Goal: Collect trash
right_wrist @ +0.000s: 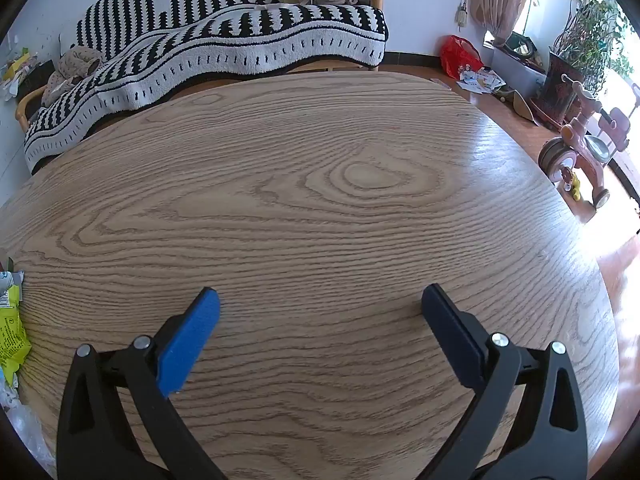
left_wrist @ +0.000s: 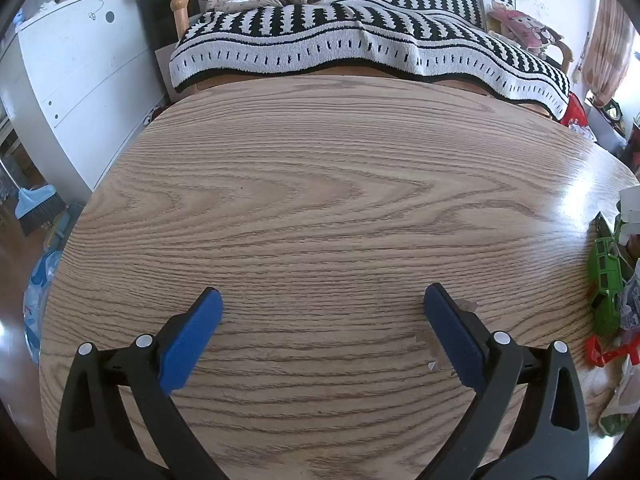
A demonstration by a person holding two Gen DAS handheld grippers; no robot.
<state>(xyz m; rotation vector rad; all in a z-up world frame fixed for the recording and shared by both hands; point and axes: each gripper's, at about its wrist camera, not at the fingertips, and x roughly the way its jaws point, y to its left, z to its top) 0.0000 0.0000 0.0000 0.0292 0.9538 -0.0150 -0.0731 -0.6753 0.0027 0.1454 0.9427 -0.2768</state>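
My left gripper (left_wrist: 322,300) is open and empty above the wooden table (left_wrist: 320,184). A small scrap of clear tape or film (left_wrist: 429,340) lies on the table right beside its right finger. Trash lies at the table's right edge in the left wrist view: a green plastic piece (left_wrist: 606,284), a red piece (left_wrist: 608,354) and crumpled wrappers (left_wrist: 624,392). My right gripper (right_wrist: 320,300) is open and empty over the table (right_wrist: 340,184). A yellow-green wrapper (right_wrist: 12,332) and clear plastic (right_wrist: 24,436) lie at the left edge of its view.
A sofa with a black-and-white striped blanket (left_wrist: 360,44) stands behind the table. A white cabinet (left_wrist: 80,80) is at the left, a broom (left_wrist: 36,208) on the floor. A pink tricycle (right_wrist: 580,144), a red bag (right_wrist: 458,56) and plants (right_wrist: 588,28) are at the right.
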